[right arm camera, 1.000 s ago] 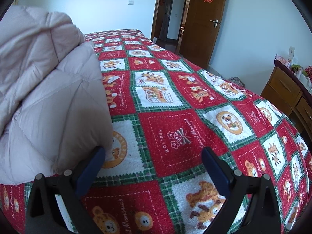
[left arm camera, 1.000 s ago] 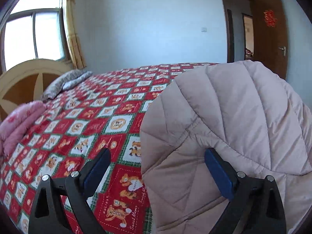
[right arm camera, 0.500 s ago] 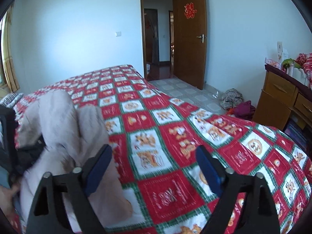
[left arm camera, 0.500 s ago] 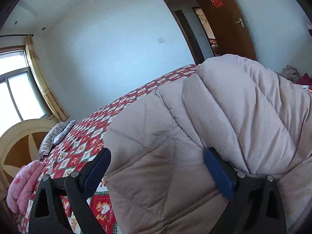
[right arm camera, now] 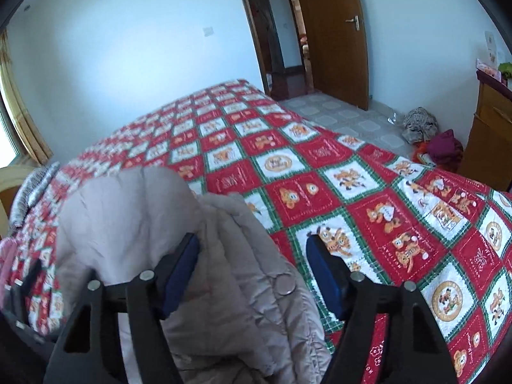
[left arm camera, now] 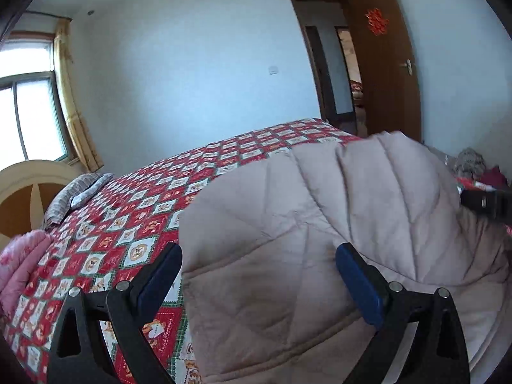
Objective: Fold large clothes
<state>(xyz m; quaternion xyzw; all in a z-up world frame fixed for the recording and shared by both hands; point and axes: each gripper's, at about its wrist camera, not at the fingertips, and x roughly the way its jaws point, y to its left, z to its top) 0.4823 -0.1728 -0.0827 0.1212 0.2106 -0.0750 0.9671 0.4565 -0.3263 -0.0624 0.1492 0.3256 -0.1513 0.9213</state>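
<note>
A pale pink quilted puffer jacket (left arm camera: 320, 224) is bunched up over the red patterned bedspread (left arm camera: 144, 204). My left gripper (left arm camera: 257, 275) is open, with the jacket's bulk lying between its blue pads. In the right wrist view the jacket (right arm camera: 128, 211) stands in a mound at lower left, with a snap button showing. My right gripper (right arm camera: 252, 268) is open and the jacket's edge lies between its pads. The right gripper's body shows in the left wrist view (left arm camera: 486, 203) behind the jacket.
A striped pillow (left arm camera: 73, 195) and a pink folded quilt (left arm camera: 19, 265) lie at the head of the bed, by a wooden headboard (left arm camera: 28, 188). An open door (right arm camera: 332, 38), a wooden dresser (right arm camera: 489, 128) and clothes on the floor (right arm camera: 428, 134) are to the right.
Both grippers have closed in on the jacket. The right gripper swung left, so the jacket now sits between its pads. The left view dropped lower, showing more bed.
</note>
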